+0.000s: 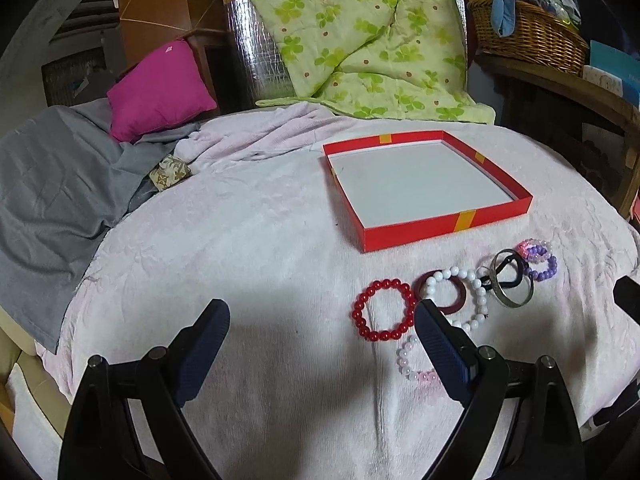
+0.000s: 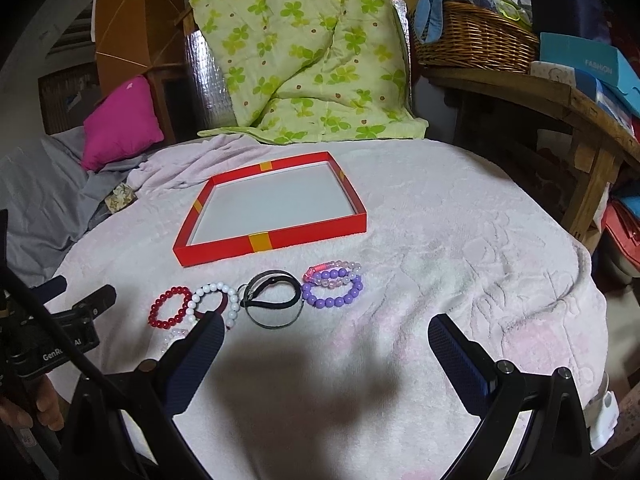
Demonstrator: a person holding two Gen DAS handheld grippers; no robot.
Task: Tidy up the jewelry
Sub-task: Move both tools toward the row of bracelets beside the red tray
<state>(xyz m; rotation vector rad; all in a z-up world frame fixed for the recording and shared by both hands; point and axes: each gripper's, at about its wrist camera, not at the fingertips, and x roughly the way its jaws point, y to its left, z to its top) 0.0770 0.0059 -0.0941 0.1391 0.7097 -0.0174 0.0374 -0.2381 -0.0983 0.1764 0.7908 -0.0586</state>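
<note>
Both my left gripper [image 1: 322, 320] and right gripper [image 2: 324, 332] hang wide and empty; with the red beaded bracelet [image 1: 384, 309] lower right of centre below the empty red cardboard tray [image 1: 418, 231], I'd pinch one bead edge squarely, avoiding the neighbouring white bead bracelet [image 1: 460, 292].

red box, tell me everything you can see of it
The red box is a shallow, square tray or lid that looks like cardboard, with low red walls and a plain white floor. A yellow-orange band marks the middle of each visible wall. It is open and holds nothing. It lies flat on the pale pink blanket, beyond the row of bracelets, which lie apart from its near wall. Neither claw touches it; both are open and well short of it.
</note>
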